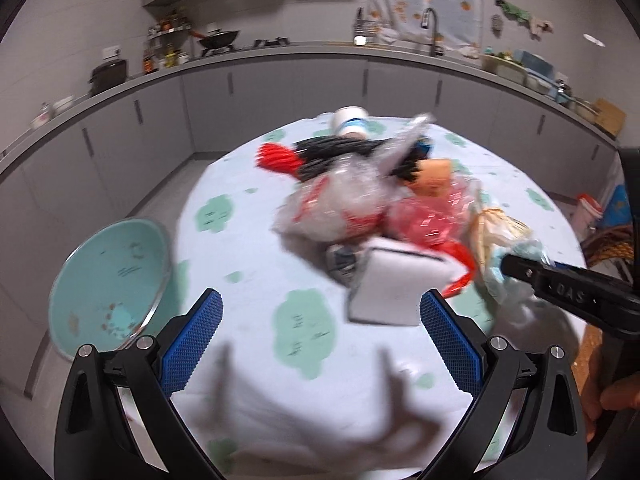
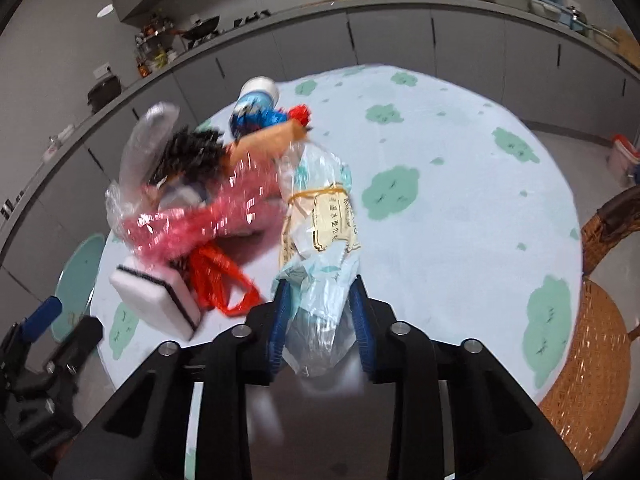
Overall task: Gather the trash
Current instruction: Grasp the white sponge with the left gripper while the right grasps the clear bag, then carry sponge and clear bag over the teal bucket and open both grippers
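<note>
Blue ribbed pads of the right gripper sit closed on the tail of a crumpled clear and pale-blue plastic wrapper with a cream printed label, pinched between them near its lower end, the rest of it lying away from the gripper toward the trash pile. That pile is the landmark: a heap of crinkled red and clear plastic bags in the middle of the round counter with its pale cloth printed with green clouds. Just on the near side of the heap lies a white sponge block with a dark edge, beside it an orange-red plastic bag with loop handles; on the far side stands a white and blue tub. Left of the heap, at the counter's edge, tilts a round turquoise bowl. The left gripper hangs over the counter short of the heap, angled downward, its jaws spread wide with nothing between them, the sponge just ahead. By my judgement collecting has barely begun: one wrapper is gripped, nearly all the heap remains, and no bin shows.
</note>
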Demonstrator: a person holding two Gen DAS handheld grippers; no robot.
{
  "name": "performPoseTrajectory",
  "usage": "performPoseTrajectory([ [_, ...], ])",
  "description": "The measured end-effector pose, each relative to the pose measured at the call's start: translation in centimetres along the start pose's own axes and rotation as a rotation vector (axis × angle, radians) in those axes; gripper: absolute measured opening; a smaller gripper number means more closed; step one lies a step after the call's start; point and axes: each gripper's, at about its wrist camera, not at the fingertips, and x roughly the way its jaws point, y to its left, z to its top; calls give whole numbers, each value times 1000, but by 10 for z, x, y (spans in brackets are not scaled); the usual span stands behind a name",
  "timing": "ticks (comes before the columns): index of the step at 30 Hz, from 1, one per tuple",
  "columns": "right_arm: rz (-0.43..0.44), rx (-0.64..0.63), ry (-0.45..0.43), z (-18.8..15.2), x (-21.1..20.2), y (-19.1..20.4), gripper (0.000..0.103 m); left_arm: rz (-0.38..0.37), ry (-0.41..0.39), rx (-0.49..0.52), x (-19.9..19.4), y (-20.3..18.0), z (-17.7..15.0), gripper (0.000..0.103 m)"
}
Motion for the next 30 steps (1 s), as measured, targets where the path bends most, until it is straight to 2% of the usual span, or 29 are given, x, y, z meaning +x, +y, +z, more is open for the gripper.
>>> performPoseTrajectory([
  [3, 16, 46, -50, 7, -11, -10, 27, -19, -9, 22, 7, -14, 5, 97],
  [7, -10, 62, -125, 16, -24, -16, 27, -30, 11, 36, 24, -29, 9, 97],
  [10, -17, 70, -134, 17, -24, -19, 27, -14, 31, 71, 37, -37, 6, 96],
  [11, -17, 78, -132, 17, -23, -21, 27, -13, 38, 75, 39, -38, 5, 92],
  [12, -15, 83, -130, 17, -22, -22, 27, -23, 47, 76, 42, -36, 3, 78],
  [15, -14, 93, -142, 17, -22, -23, 27, -50, 76, 53, 50, -27, 0, 57],
  [21, -26, 83, -189, 14, -32, -18, 27, -70, 61, 36, 43, -17, -2, 55],
  [25, -33, 78, -238, 14, -43, -15, 27, -85, 20, 1, 21, -1, 3, 56],
  [30, -23, 55, -273, 16, -53, -4, 27, -65, -48, -40, -8, 24, 10, 56],
])
